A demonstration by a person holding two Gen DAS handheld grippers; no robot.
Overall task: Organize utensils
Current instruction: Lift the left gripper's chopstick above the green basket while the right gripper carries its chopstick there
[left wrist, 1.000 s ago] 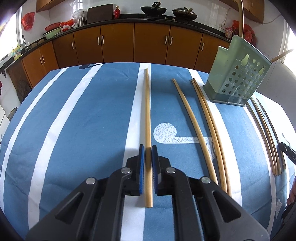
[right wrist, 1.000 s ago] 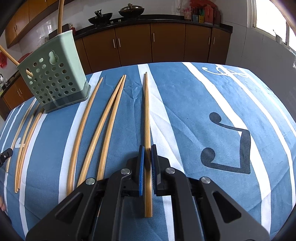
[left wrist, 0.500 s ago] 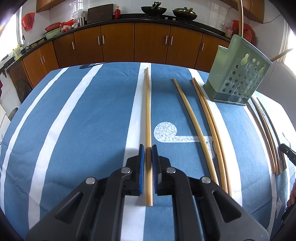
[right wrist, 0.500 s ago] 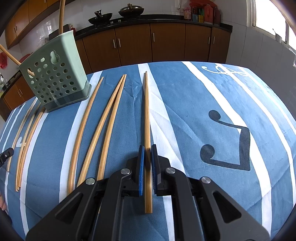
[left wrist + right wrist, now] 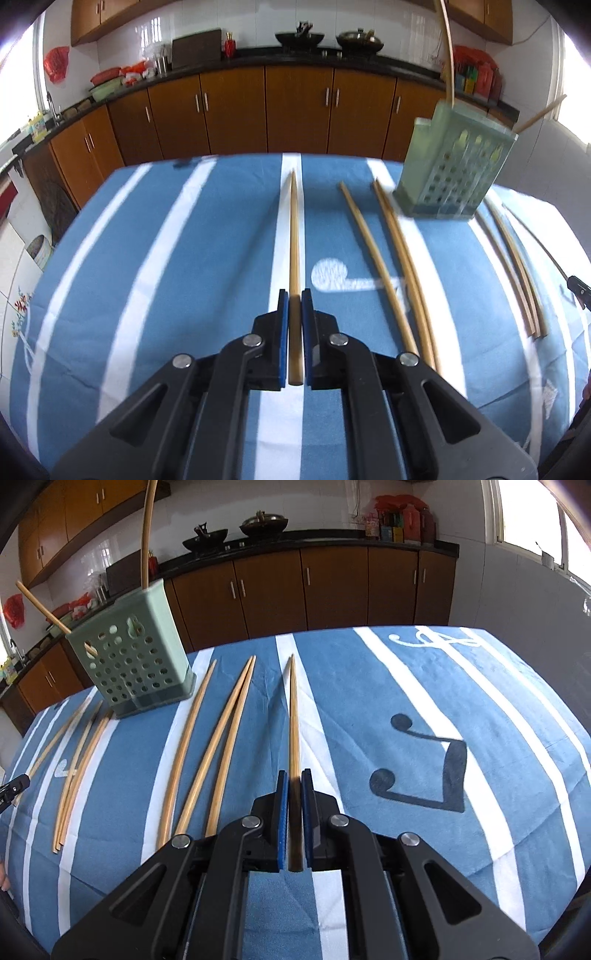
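We see our left hand-held gripper (image 5: 294, 295) clamped on a long tan wooden chopstick (image 5: 294, 236), and our right hand-held gripper (image 5: 294, 775) clamped on another tan wooden chopstick (image 5: 293, 716); both sticks point away over the blue-and-white striped worktop (image 5: 155, 266). More loose chopsticks (image 5: 207, 753) lie beside the pale green perforated plastic holder (image 5: 136, 661), which has two sticks in it.

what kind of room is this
Most likely a home kitchen: brown cabinets under a dark counter, woks on the stove, and a sink tap at the left.
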